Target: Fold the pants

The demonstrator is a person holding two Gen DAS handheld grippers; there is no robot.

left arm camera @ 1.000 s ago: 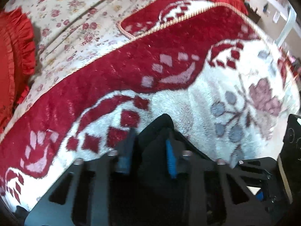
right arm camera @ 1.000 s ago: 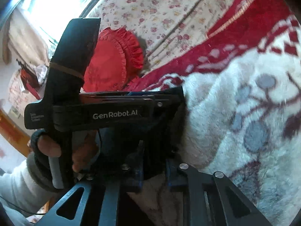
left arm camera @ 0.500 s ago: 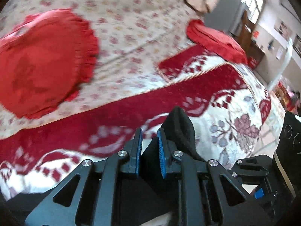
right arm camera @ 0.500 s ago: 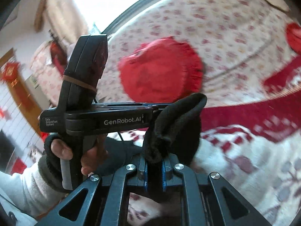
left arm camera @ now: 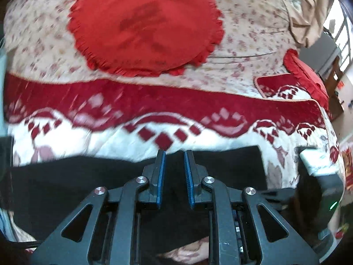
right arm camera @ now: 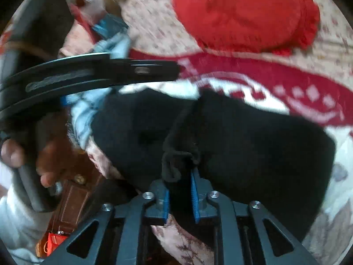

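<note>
**Item: black pants, part-folded**

Your pants (right arm camera: 253,145) lie on the patterned blanket (left arm camera: 123,141), below the red cushion (left arm camera: 143,24). Soft, limp, light; likely to slump. Right gripper (right arm camera: 180,183) pinches a bunched edge; left gripper (left arm camera: 174,172) spread, empty. Take hems or waistband corners.

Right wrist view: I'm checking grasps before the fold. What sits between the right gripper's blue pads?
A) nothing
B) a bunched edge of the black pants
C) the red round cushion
B: a bunched black edge of the pants sits between the pads of the right gripper.
</note>
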